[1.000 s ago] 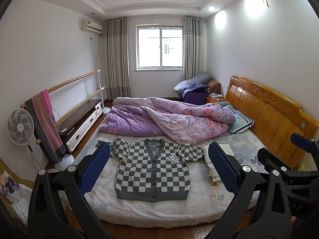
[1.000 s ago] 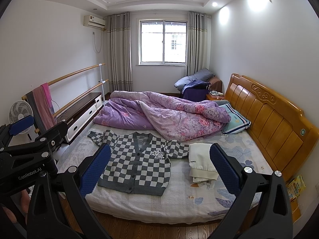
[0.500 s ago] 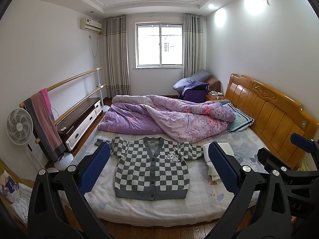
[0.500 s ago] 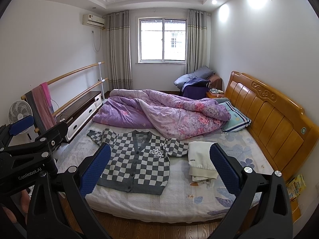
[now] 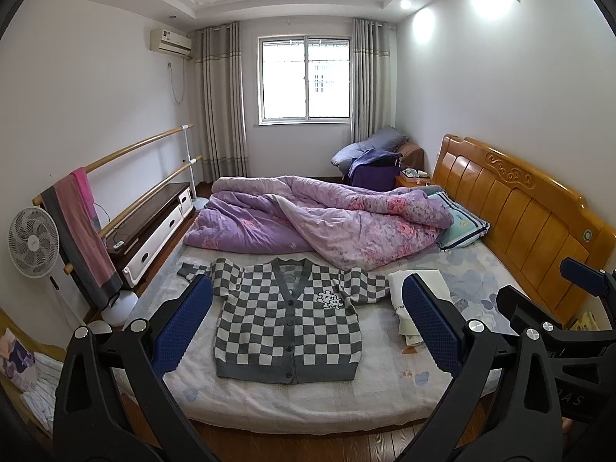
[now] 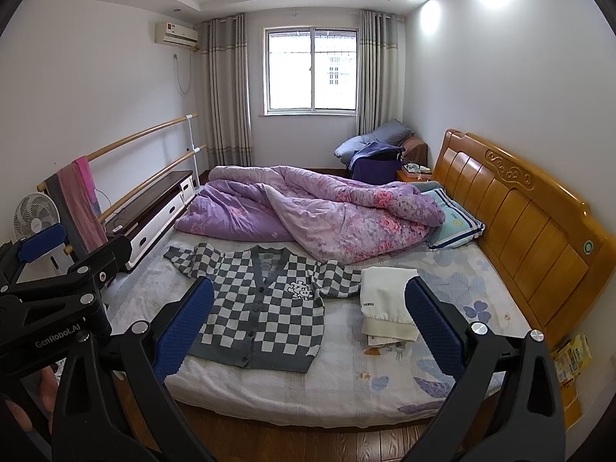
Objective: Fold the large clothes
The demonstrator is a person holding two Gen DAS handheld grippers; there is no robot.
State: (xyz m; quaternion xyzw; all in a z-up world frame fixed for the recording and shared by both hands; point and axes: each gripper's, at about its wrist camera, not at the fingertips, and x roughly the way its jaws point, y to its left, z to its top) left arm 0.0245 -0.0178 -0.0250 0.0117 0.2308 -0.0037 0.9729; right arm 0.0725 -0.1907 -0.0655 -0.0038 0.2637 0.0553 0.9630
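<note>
A grey-and-white checkered cardigan [image 5: 288,323] lies flat and buttoned in the lower centre of the frame, on the near part of the bed [image 5: 308,400], sleeves spread sideways, a small white patch on its chest. The left gripper [image 5: 308,327] hovers above the foot of the bed with jaws wide apart and empty, framing the cardigan; the right gripper [image 6: 308,327] hangs beside it, jaws equally spread, holding nothing. A folded white garment [image 6: 389,304] rests just right of the cardigan. A rumpled purple quilt [image 5: 319,219] fills the far half, a wooden headboard [image 5: 519,223] at right, a fan [image 5: 32,242] at left
</note>
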